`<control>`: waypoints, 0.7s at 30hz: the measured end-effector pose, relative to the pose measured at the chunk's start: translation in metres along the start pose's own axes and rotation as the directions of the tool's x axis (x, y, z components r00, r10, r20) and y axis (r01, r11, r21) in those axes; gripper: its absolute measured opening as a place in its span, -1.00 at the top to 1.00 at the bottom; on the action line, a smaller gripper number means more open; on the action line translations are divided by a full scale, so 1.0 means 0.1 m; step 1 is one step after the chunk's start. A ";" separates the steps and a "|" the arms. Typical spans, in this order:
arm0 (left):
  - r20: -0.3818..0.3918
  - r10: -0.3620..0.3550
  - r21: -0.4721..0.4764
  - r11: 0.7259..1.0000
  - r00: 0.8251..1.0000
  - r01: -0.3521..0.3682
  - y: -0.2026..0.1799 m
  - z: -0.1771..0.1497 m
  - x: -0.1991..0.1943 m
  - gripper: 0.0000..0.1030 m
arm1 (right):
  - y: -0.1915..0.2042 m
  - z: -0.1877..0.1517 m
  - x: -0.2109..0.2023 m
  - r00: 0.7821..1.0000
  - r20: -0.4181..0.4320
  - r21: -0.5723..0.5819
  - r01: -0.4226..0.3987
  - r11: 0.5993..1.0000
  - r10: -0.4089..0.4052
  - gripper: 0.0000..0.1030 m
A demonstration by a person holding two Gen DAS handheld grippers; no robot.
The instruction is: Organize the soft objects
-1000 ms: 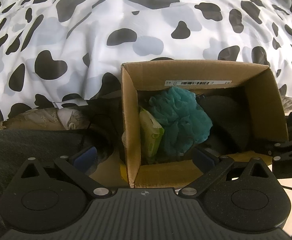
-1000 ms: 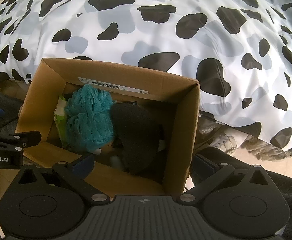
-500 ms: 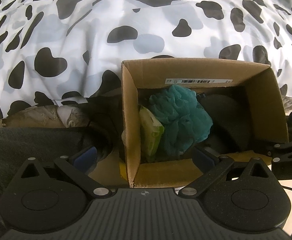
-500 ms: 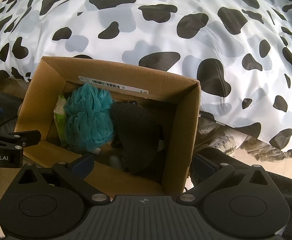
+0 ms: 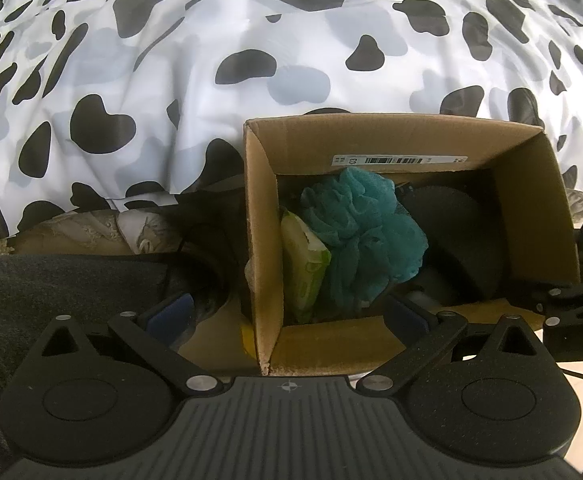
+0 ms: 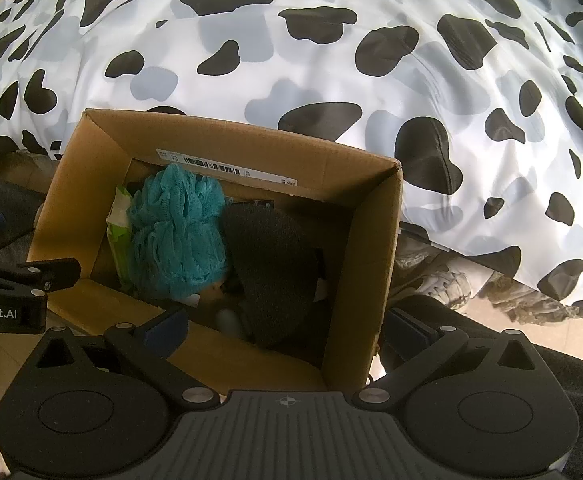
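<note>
An open cardboard box (image 5: 407, 140) (image 6: 251, 144) stands in front of a cow-print duvet. Inside lie a teal mesh bath puff (image 5: 363, 232) (image 6: 179, 236), a green packet (image 5: 303, 268) (image 6: 119, 228) against the left wall and a dark grey foam sponge (image 5: 455, 236) (image 6: 275, 264) on the right. My left gripper (image 5: 289, 314) is open, straddling the box's near left corner. My right gripper (image 6: 285, 326) is open, straddling the box's near right wall. Neither holds anything.
The black-and-white spotted duvet (image 5: 251, 48) (image 6: 371, 60) fills the background. Dark grey cloth (image 5: 51, 288) lies left of the box, and dark cloth (image 6: 531, 344) lies to its right. A crumpled patterned fabric (image 6: 447, 280) sits under the duvet edge.
</note>
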State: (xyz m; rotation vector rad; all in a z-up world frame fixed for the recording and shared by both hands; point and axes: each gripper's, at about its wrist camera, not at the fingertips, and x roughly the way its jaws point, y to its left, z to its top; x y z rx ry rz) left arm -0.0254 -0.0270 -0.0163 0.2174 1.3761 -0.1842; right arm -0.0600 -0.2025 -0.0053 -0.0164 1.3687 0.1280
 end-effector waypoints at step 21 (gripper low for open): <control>0.009 0.023 0.000 1.000 1.000 -0.023 0.01 0.01 -0.01 -1.00 | 0.02 -0.01 0.01 1.000 -0.006 -0.011 0.008 1.000 -0.008 -1.00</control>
